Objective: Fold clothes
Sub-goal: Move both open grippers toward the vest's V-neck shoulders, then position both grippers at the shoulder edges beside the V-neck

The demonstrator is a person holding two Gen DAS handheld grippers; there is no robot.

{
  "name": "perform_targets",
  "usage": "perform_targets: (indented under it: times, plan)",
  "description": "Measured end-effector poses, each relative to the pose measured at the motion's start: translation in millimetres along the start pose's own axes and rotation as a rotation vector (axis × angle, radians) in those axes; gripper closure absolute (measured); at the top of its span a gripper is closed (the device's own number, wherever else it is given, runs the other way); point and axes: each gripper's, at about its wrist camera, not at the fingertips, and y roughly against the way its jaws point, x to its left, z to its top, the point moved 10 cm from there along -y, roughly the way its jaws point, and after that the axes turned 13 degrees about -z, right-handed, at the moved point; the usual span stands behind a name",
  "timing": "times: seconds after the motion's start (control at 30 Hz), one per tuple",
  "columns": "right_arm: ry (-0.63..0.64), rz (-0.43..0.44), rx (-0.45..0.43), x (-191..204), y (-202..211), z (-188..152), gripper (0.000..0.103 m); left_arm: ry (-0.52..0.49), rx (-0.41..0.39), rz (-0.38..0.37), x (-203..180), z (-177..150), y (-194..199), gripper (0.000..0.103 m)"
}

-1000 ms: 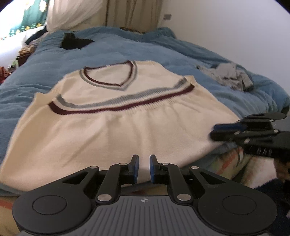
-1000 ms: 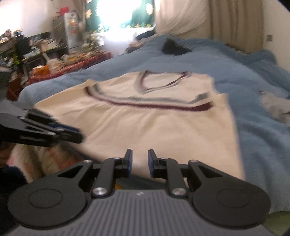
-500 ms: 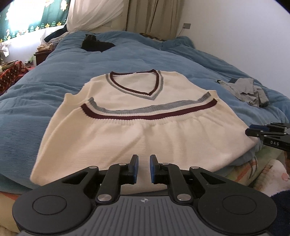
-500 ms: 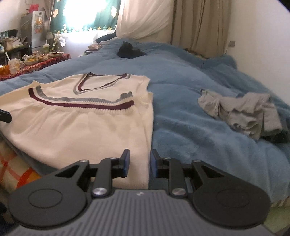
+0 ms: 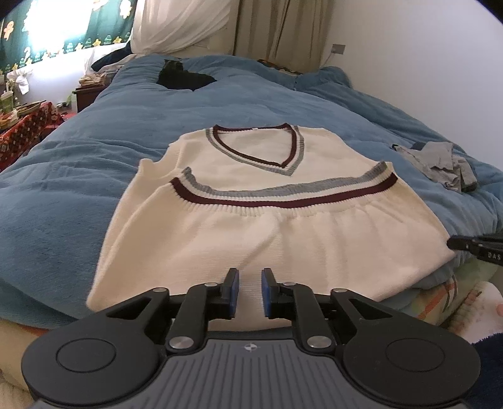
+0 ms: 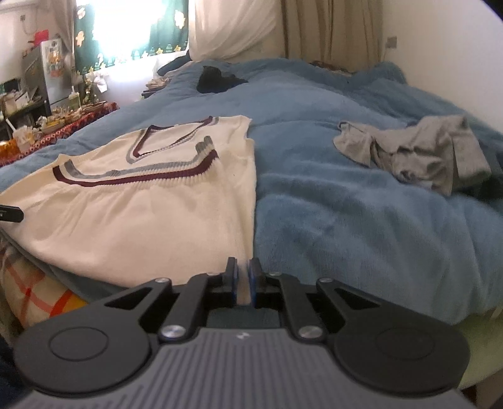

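Two grippers up front on my end: my left gripper (image 5: 249, 291) is opening, nothing pinched, with the vest's near fold showing through the gap. My right gripper (image 6: 242, 284) is closing on the near right corner of the cream vest (image 5: 267, 232), cloth right between the pads. That vest lies folded up over itself on the blue bed (image 6: 345, 220). Further back sits a crumpled grey garment (image 6: 418, 154), and a black one (image 5: 184, 75) by the curtains (image 5: 283, 28).

Both wrist cameras face up the bed (image 5: 63, 176), sharing the vest (image 5: 267, 239)
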Motion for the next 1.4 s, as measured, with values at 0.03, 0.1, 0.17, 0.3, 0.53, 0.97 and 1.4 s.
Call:
perform_targets:
  times: [0.03, 0.1, 0.17, 0.3, 0.53, 0.97, 1.4]
  plan:
    - [-0.007, 0.007, 0.004, -1, 0, -2, 0.095, 0.004, -0.002, 0.001, 2, 0, 2, 0.082]
    - [-0.010, 0.010, 0.004, -1, 2, -3, 0.097, 0.004, -0.004, 0.010, 5, 1, 5, 0.082]
    - [-0.007, 0.010, 0.006, -2, 4, -3, 0.097, 0.003, -0.005, 0.021, 8, 3, 8, 0.083]
    - [-0.004, 0.004, 0.012, -6, 10, 0, 0.096, -0.014, -0.010, 0.039, 17, 13, 16, 0.083]
    - [0.083, -0.005, -0.046, 2, 24, 34, 0.096, -0.004, 0.008, 0.032, 39, 58, 17, 0.083]
    - [0.248, 0.092, -0.025, 26, -66, 152, 0.096, -0.072, 0.165, 0.009, 85, 142, -57, 0.083]
    - [0.431, 0.213, 0.064, 53, -230, 244, 0.075, -0.321, 0.316, -0.049, 144, 210, -198, 0.074]
